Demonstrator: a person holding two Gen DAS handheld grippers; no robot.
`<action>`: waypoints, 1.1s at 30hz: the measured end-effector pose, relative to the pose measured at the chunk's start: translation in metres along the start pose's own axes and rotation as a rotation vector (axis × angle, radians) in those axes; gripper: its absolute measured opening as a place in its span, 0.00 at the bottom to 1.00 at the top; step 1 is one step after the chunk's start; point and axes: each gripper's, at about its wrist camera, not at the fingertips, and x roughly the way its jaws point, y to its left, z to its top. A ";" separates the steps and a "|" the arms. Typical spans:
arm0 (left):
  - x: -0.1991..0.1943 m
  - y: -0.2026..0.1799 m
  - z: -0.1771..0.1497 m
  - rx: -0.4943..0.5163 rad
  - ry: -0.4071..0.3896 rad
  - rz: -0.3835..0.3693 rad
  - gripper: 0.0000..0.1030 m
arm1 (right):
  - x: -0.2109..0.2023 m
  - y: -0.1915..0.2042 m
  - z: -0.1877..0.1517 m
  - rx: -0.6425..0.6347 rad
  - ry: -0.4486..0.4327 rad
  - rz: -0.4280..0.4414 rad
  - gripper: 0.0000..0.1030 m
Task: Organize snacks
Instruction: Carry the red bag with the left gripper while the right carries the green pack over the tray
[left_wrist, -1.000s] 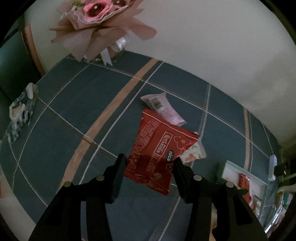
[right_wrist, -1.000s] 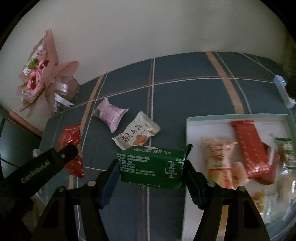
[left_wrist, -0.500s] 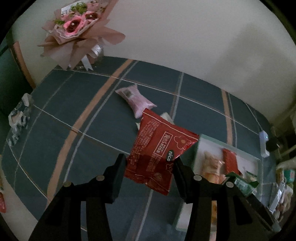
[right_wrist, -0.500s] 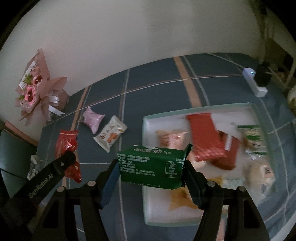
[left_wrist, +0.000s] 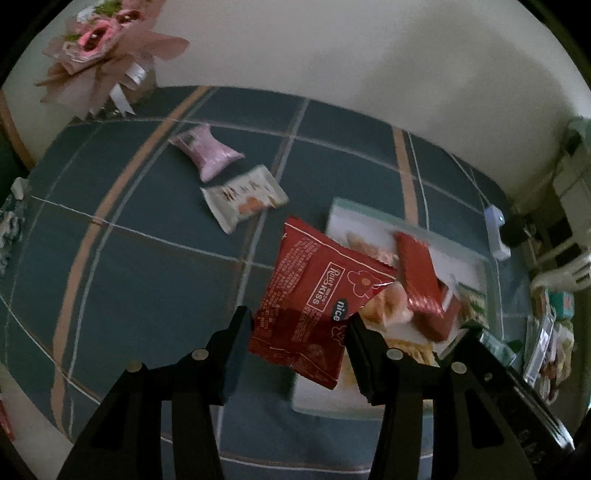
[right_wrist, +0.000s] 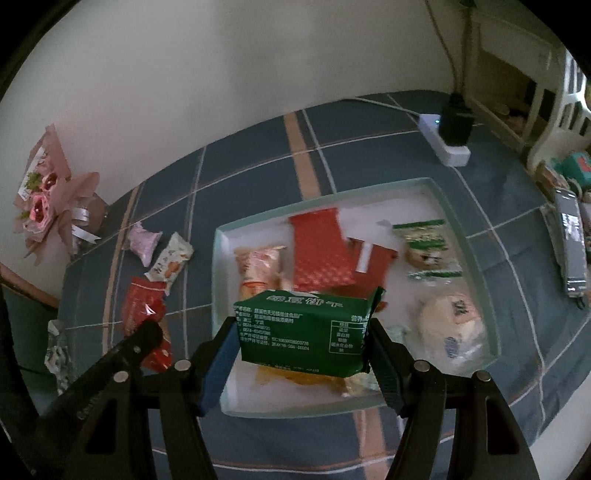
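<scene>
Both packets now over tray (right_wrist: 476, 266), bun (right_wrist: 452, 326) perhaps right-view only

the right gripper (right_wrist: 301, 349) pinches a green snack pack (right_wrist: 304, 328) between its two fingers, over the near left part of a pale tray (right_wrist: 458, 214). the tray sits on a blue checked cloth (right_wrist: 240, 162) and holds a long red wrapper (right_wrist: 317, 254), a pink-and-orange pack (right_wrist: 258, 266), a green-edged clear pack (right_wrist: 424, 243) and a round white bun pack (right_wrist: 452, 325). left of the tray, a pink pack (right_wrist: 144, 243) and a white pack (right_wrist: 170, 262) lie on the cloth. the left gripper (right_wrist: 147, 332) holds a red pack (right_wrist: 142, 308). a bouquet (right_wrist: 48, 199) stands at the far left corner, a white power strip (right_wrist: 447, 144) near the far edge.
</scene>
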 end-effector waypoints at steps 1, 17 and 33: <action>0.002 -0.003 -0.003 0.004 0.012 -0.007 0.51 | -0.002 -0.005 -0.001 0.002 0.000 -0.008 0.69; 0.024 -0.037 -0.020 0.046 0.094 -0.023 0.51 | -0.003 -0.063 -0.003 0.095 0.039 -0.095 0.69; 0.049 -0.019 -0.018 0.014 0.154 0.022 0.51 | 0.038 -0.060 -0.005 0.086 0.162 -0.102 0.69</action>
